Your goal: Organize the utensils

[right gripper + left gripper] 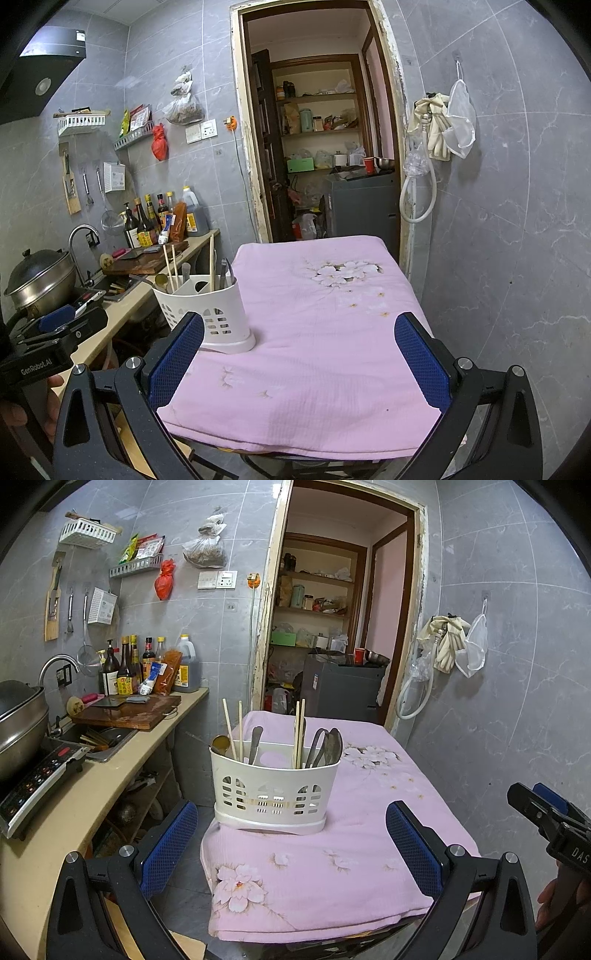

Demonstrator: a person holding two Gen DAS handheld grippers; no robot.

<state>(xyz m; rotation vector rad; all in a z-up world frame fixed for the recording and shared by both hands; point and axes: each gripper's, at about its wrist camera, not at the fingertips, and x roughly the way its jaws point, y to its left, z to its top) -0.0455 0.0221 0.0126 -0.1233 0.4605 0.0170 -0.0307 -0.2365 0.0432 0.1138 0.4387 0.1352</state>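
Both tools empty and spread wide: left tool [291, 845] hung just short of the caddy [275, 794], right tool [299, 365] over bare cloth [314, 369], caddy off at its 10 o'clock.

Caddy stood upright near the left edge of the surface, on the pink cloth, long axis running 9-to-3 across the left wrist view. Held chopsticks [231, 731] in two pairs, a brass spoon [220, 744], a knife handle [255, 744] and dark spoons [328, 746]. All stood near vertical, handles or tips up toward 12, slightly splayed. Chopsticks taller than the rest, leaning a little toward 11 and 12.

Likely risks, judged only:
- Light plastic caddy on soft, loose cloth: a sideways nudge from a tool finger would probably tip or slide it, and the edge at 9 o'clock sat close.
- Thin round chopsticks likely to roll or slip from the pads; pulling one at an angle could drag its neighbours out.
- Crowded right compartment: grabbing one spoon likely to catch two.
- Two tools near each other, collision possible on a shared reach.
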